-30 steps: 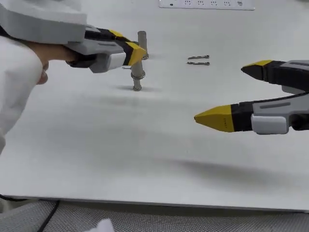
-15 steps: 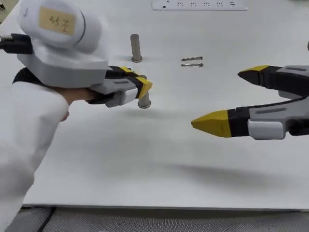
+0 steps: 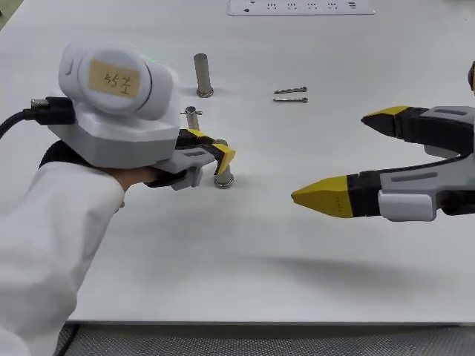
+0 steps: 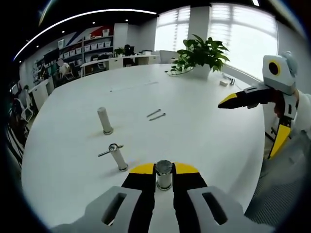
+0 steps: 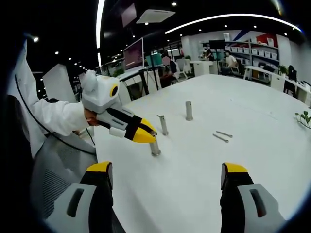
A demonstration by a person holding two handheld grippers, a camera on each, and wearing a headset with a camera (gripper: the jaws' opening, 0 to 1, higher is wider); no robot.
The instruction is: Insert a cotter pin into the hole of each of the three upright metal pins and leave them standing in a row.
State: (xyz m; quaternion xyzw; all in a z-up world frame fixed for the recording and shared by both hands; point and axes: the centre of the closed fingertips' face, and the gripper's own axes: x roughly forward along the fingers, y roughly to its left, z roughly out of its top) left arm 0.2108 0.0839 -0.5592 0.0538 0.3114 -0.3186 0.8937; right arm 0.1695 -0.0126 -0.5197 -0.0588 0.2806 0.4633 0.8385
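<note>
The left gripper clamps an upright metal pin left of centre on the bench. The right gripper, jaws apart, is nearer the cotter pins, which lie beyond it toward the far edge, lengthwise along it.

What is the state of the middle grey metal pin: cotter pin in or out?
In. A thin metal cotter pin crosses the top of the middle grey metal pin, sticking out sideways.

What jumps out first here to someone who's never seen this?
The yellow-tipped left tongs clamp a metal pin standing on the white table. The right tongs gape wide open, off to the right. Behind, a second pin carries a cotter pin, and two loose cotter pins lie farther back.
</note>
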